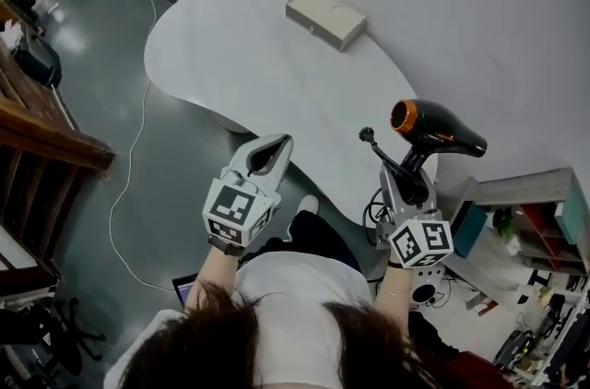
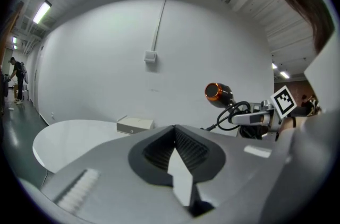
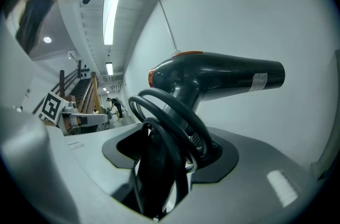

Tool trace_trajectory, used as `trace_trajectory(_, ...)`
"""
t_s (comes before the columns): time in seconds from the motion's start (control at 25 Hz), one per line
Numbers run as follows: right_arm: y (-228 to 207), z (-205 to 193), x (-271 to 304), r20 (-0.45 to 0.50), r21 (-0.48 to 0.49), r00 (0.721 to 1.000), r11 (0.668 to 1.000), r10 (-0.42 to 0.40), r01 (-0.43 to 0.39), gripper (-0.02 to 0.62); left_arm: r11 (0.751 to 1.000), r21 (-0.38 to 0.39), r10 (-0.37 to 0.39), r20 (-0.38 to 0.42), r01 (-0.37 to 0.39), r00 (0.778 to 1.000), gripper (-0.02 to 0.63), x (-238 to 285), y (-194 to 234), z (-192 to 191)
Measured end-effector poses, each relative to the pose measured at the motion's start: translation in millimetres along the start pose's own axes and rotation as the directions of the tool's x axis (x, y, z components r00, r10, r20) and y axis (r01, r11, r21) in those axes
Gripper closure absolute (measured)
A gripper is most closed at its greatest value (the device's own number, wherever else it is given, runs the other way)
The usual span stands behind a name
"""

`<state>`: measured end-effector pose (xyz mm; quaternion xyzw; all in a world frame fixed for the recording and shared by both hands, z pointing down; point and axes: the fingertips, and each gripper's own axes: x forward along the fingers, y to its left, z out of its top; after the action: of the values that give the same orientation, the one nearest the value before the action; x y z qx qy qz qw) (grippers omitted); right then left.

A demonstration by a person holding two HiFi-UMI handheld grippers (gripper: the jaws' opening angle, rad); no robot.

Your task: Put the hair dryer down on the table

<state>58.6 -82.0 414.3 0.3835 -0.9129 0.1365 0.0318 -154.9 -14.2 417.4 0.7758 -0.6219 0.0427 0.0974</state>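
Between the jaws of the right gripper [image 1: 408, 175], the handle of the black hair dryer with an orange rear ring [image 1: 439, 128] is clenched, barrel held crosswise above them. The white rounded table [image 1: 240, 55] lies ahead and leftward. The left gripper [image 1: 275, 147] is pressed together, empty.

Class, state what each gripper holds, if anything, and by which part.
The right gripper holds the hair dryer by its handle; the left gripper holds nothing.

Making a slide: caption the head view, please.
Right tongs grip a black-and-orange hair dryer by its handle near the white table; left tongs shut and empty.
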Motion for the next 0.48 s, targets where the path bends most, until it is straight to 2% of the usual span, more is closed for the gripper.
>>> trace_trajectory(0.24,-44,19,28,0.024,-0.006,1.000,1.000,-0.016,0.016,0.348,0.996,0.045,-0.073,0.031,0.071,0.997,0.549,76,-9,33)
trace_trajectory(0.48,-77,27,35,0.018,-0.011,0.997,0.998,-0.069,0.069,0.348,0.985,0.055,-0.164,0.029,0.162,0.986,0.549,130,-27,42)
